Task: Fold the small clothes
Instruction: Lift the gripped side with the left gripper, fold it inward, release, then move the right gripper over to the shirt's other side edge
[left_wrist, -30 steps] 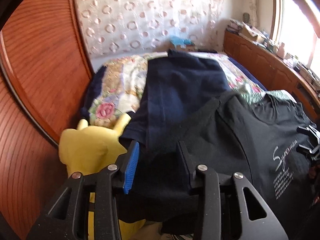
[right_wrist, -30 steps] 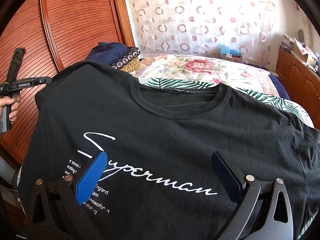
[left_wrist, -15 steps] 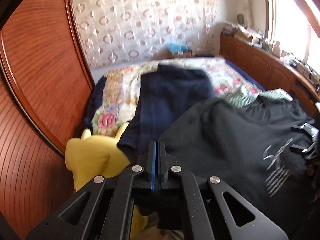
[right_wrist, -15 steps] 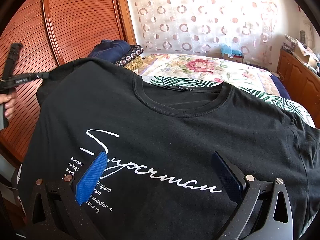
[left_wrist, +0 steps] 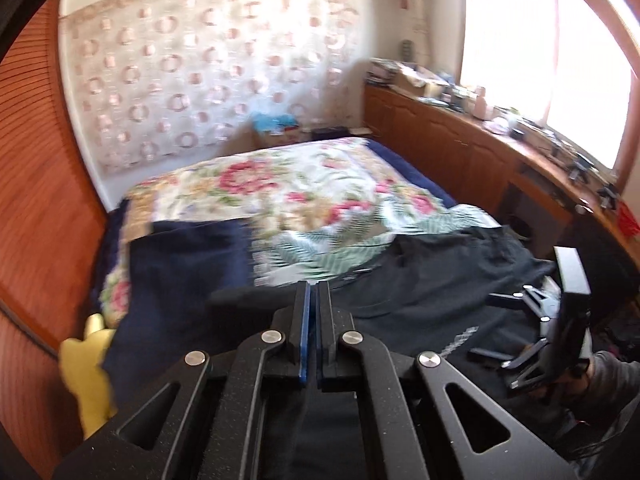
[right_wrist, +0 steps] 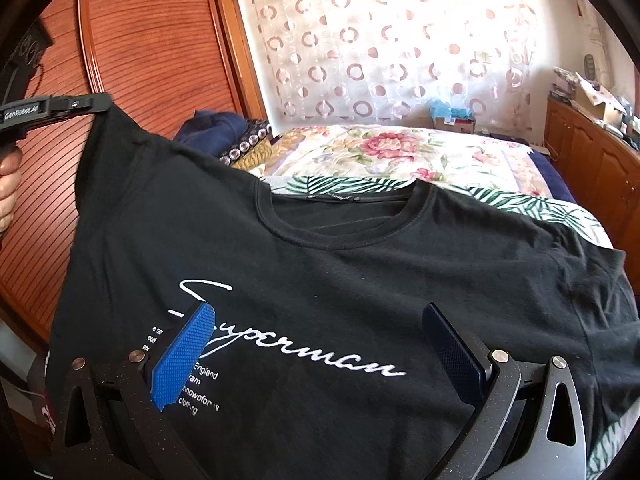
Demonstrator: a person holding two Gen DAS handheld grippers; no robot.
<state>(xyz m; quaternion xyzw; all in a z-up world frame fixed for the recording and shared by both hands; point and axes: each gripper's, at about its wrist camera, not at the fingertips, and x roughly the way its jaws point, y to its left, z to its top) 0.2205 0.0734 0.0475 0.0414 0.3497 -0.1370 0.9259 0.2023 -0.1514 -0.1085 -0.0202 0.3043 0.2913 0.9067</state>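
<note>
A black T-shirt [right_wrist: 340,264] with white "Superman" lettering lies front-up on the bed. My left gripper [left_wrist: 313,285] is shut on the shirt's left sleeve corner. In the right wrist view that left gripper [right_wrist: 96,103] holds the corner raised at the upper left, with the cloth stretched up to it. My right gripper [right_wrist: 316,312] hovers open over the print, with both blue pads apart and nothing between them. In the left wrist view the black T-shirt [left_wrist: 420,292] hangs below the shut jaws and spreads out to the right.
A navy garment [left_wrist: 180,264] lies left of the shirt on the floral bedspread [left_wrist: 280,188]. A yellow plush toy [left_wrist: 88,360] sits at the bed's left edge. Wooden wardrobe doors [right_wrist: 140,60] stand to the left. A cluttered wooden cabinet [left_wrist: 460,148] runs along the right, and folded clothes [right_wrist: 224,132] lie further back.
My left gripper closed on the shirt's left sleeve corner, then lifted it up and swung right. The right gripper stayed open over the print.
</note>
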